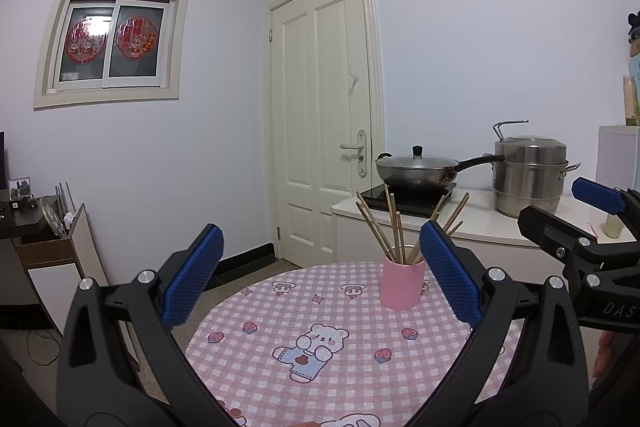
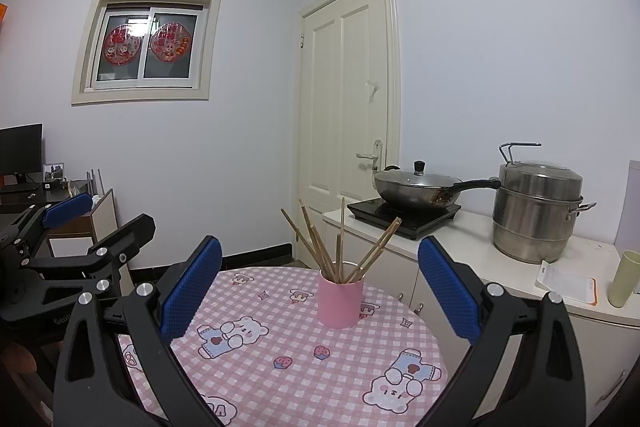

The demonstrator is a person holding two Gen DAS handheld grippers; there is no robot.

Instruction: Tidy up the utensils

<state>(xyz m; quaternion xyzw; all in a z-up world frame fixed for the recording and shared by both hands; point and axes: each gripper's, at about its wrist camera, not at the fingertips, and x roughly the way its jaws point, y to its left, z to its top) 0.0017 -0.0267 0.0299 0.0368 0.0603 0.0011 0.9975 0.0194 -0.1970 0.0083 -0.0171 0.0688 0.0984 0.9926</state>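
Note:
A pink cup [image 1: 401, 283] [image 2: 340, 302] stands on a round table with a pink checked cloth [image 1: 320, 339] [image 2: 288, 347]. Several wooden chopsticks [image 1: 394, 231] [image 2: 340, 247] stand in it, fanned out. My left gripper [image 1: 320, 273] is open and empty, held above the table's near side; the cup is just inside its right finger. My right gripper [image 2: 320, 283] is open and empty, with the cup between its fingers but farther away. Each gripper shows in the other's view, the right one [image 1: 580, 223] at the right edge and the left one [image 2: 80, 227] at the left.
A white counter [image 2: 500, 267] right of the table holds an induction hob with a lidded wok [image 2: 416, 189], a steel steamer pot [image 2: 536, 211], a green cup [image 2: 623, 279] and a paper [image 2: 566, 281]. A door [image 1: 324, 115] is behind. A dark desk with a monitor [image 2: 20, 151] is at left.

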